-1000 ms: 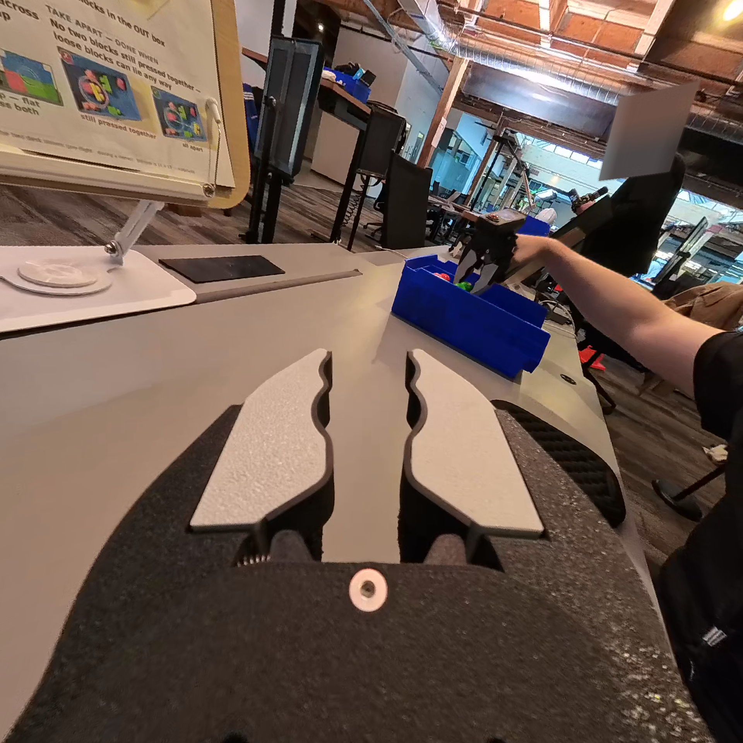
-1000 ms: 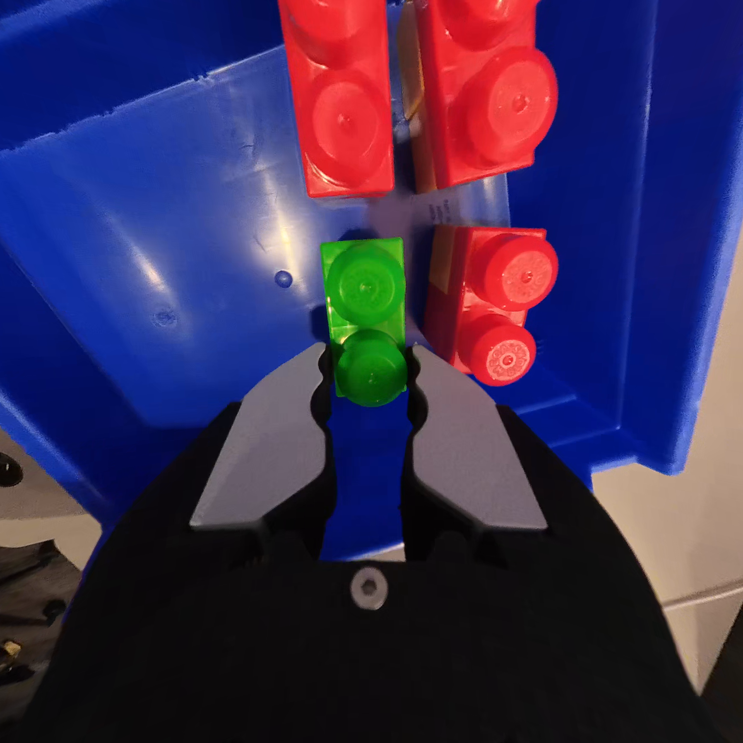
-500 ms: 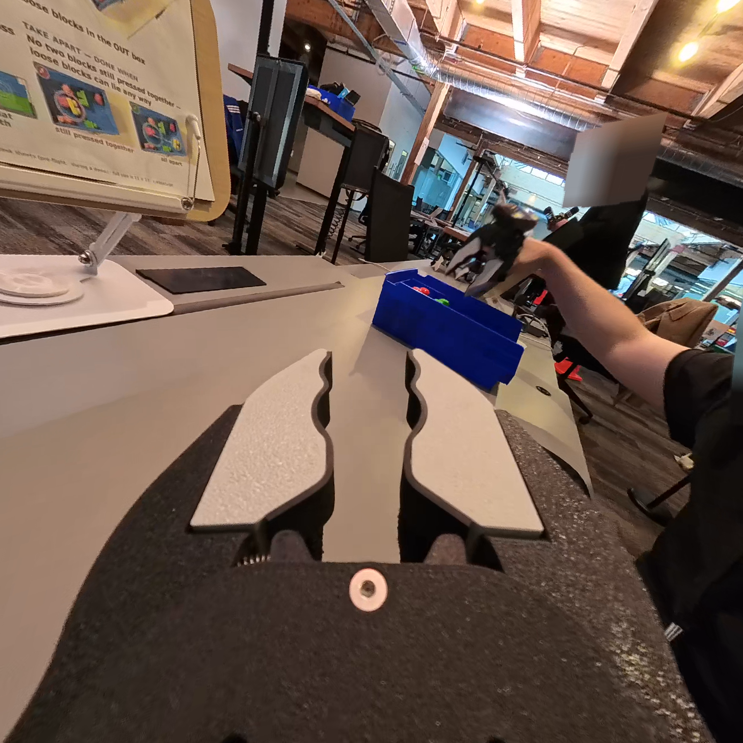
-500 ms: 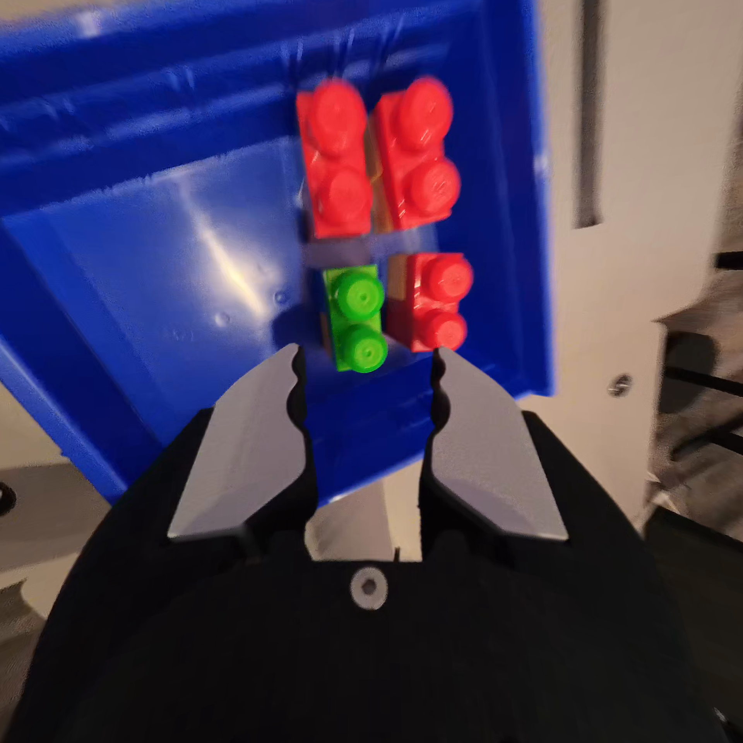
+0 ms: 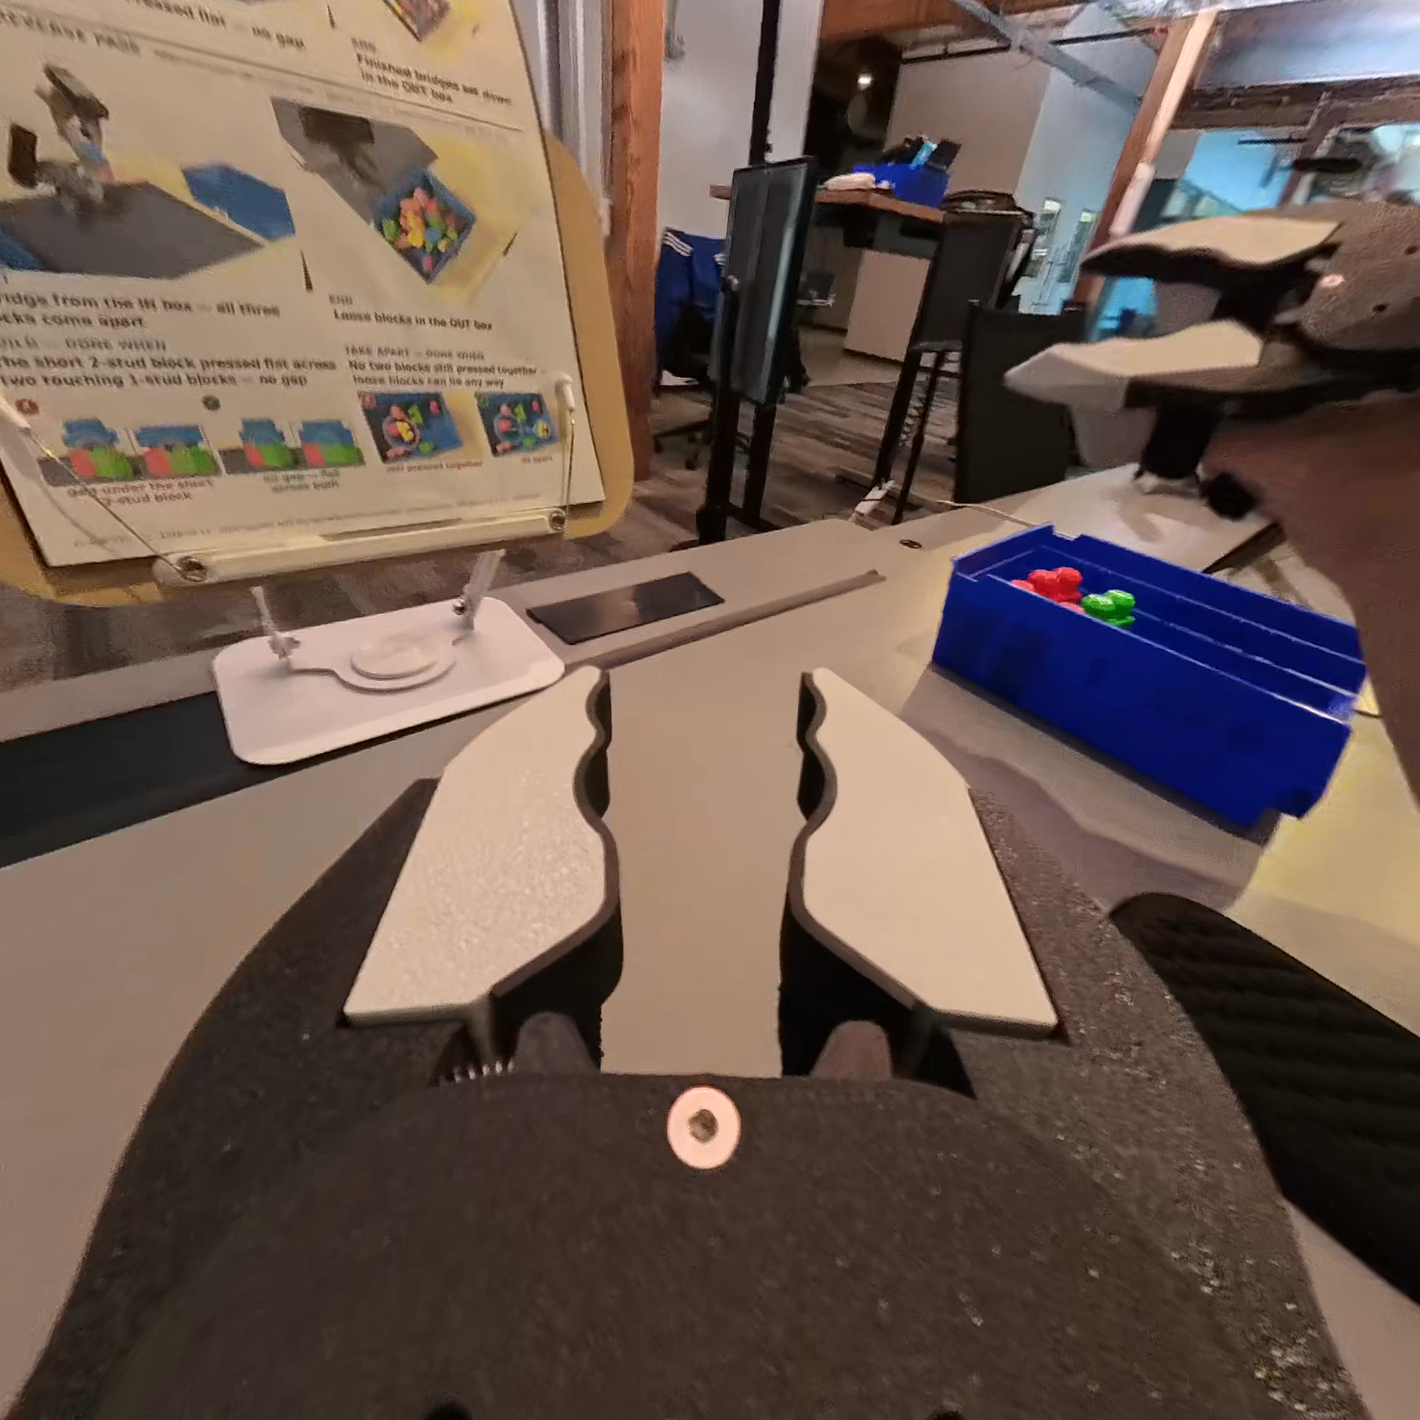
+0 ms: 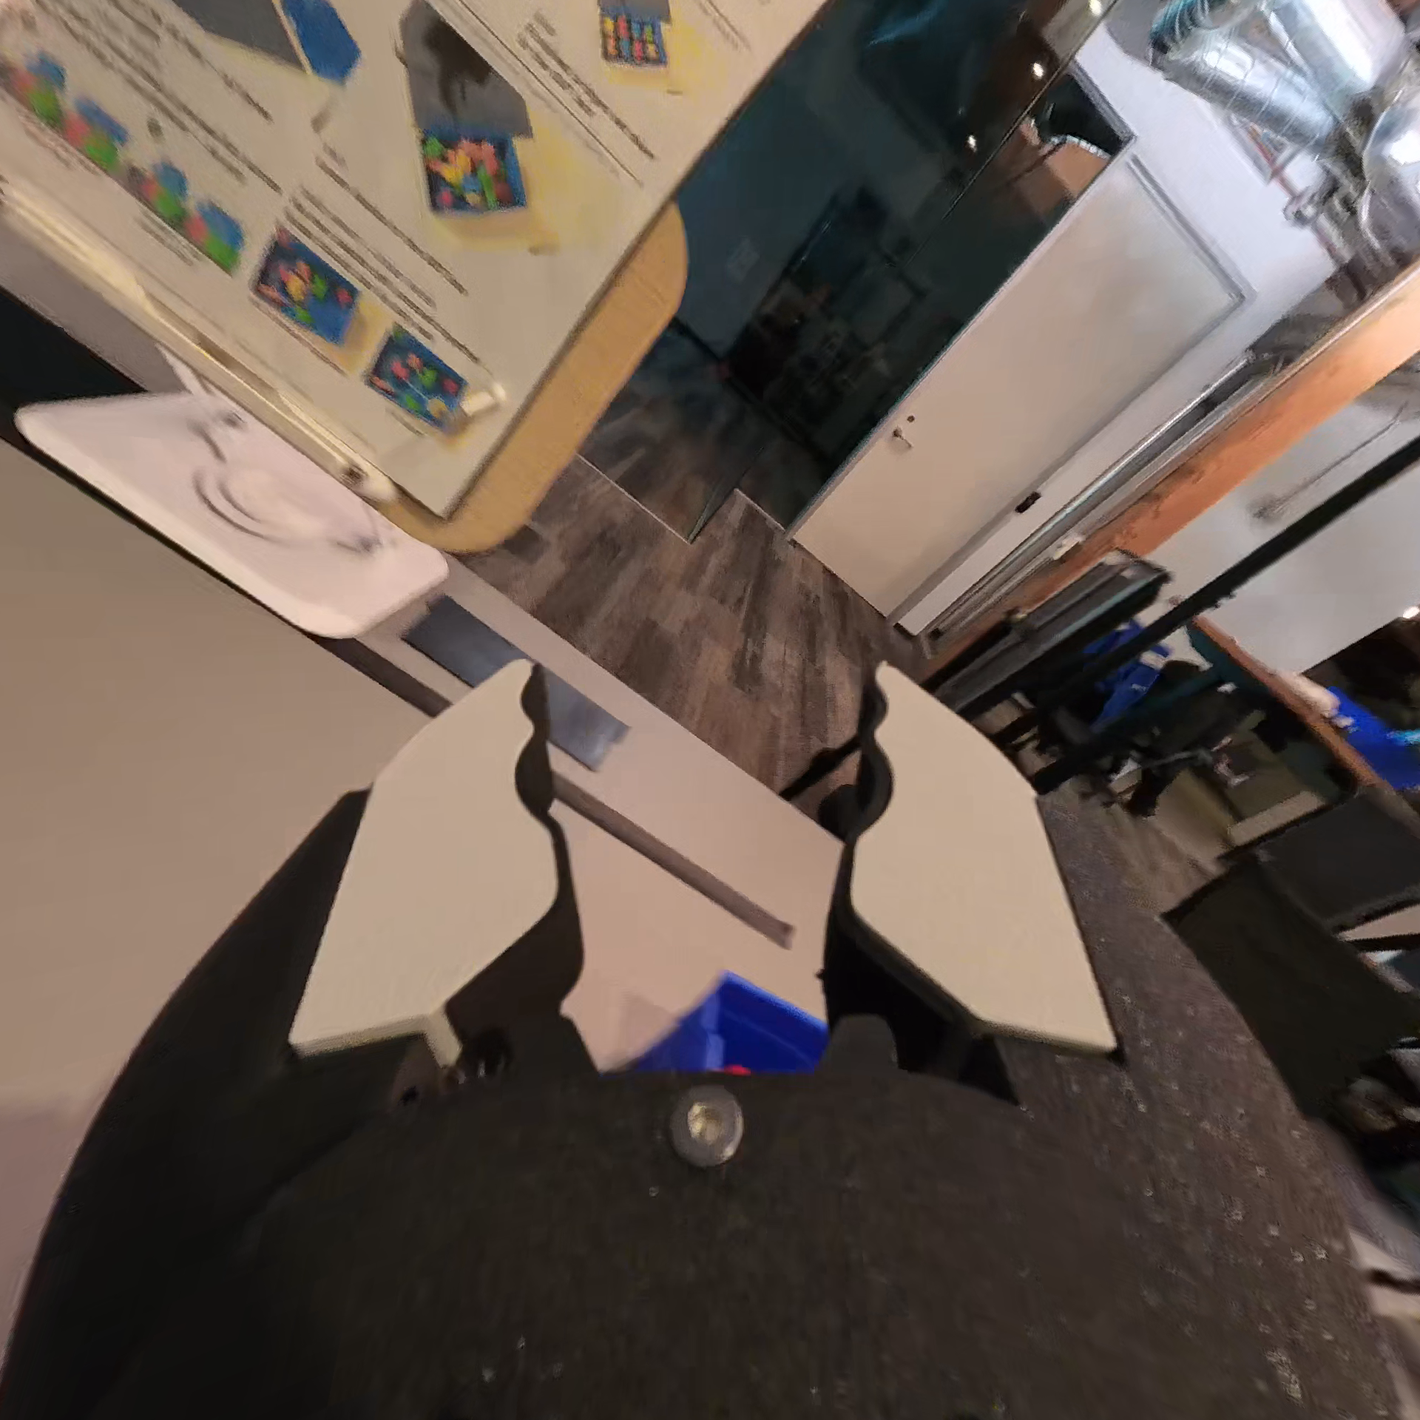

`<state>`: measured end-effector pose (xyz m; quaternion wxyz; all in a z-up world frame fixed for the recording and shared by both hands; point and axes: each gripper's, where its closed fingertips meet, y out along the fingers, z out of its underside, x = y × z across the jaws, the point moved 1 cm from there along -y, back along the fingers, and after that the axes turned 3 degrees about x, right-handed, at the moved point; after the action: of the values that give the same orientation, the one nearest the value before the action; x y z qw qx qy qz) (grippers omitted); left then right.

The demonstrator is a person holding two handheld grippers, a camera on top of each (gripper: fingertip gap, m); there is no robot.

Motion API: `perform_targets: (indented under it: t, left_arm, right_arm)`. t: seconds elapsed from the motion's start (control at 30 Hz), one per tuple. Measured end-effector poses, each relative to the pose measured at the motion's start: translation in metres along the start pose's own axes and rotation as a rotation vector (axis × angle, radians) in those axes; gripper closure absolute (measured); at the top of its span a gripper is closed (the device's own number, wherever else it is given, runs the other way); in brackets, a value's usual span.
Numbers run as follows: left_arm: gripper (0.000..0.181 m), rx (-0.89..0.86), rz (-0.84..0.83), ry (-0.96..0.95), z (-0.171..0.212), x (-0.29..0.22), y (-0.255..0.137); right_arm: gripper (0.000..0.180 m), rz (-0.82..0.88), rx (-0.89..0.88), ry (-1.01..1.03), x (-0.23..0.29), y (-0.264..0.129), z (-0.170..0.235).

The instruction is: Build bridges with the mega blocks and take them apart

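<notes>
Blocks: red ones (image 5: 1051, 582) and a green one (image 5: 1110, 605) lie loose in the blue bin (image 5: 1137, 691), toward its far end, at the right side of the grey table (image 5: 691, 807). Whether any are pressed together cannot be told from here. In the right wrist view only a corner of the bin (image 6: 738, 1026) shows, low between the fingers.

Right gripper (image 6: 705, 691): jaws wide apart, nothing between them. It is raised above the bin and tipped up toward the room, not at the blocks. From the left wrist view it (image 5: 1076, 323) hangs well above the bin's far end, empty.

Left gripper (image 5: 703, 684): low over bare table, jaws at a moderate gap, empty, well apart from the bin.

Beyond: instruction sheet (image 5: 269, 253) on a white stand (image 5: 384, 684) at the table's back left; a black plate (image 5: 626, 605) set flush in the table between stand and bin.

Judgement: both claws free, a fresh pick or a pause between picks. To do it well:
- tip the right gripper back down until the blocks sit centred between the fingers;
- come in straight from above, jaws across a block's narrow sides;
- take the green one singly, clear of the red neighbours;
- bring the left gripper nearer, ready to brace.
</notes>
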<state>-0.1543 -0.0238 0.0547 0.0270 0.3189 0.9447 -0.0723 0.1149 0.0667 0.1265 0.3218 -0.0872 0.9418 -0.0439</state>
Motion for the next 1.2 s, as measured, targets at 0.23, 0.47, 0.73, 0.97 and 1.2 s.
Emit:
perform_targets:
  t: [0.23, 0.47, 0.73, 0.97, 1.2]
  left_arm:
    - [0.123, 0.018, -0.426, 0.189, -0.011, 0.030, -0.004]
    - [0.122, -0.016, -0.636, 0.170, -0.017, 0.080, -0.007]
    - [0.117, 0.044, -0.787, 0.137, 0.001, 0.139, -0.022]
    - [0.118, 0.076, -0.778, 0.125, 0.010, 0.150, -0.026]
    - [0.134, 0.252, -0.444, 0.074, 0.006, 0.122, -0.078]
  right_arm:
    - [0.099, -0.076, -0.073, 0.266, 0.117, 0.022, -0.047]
    - [0.096, -0.112, -0.035, 0.322, 0.178, 0.054, -0.060]
    - [0.095, -0.117, -0.007, 0.433, 0.191, 0.070, -0.030]
    - [0.093, -0.110, 0.033, 0.452, 0.181, 0.073, -0.014]
    - [0.092, -0.244, -0.014, 0.436, 0.160, 0.075, -0.042]
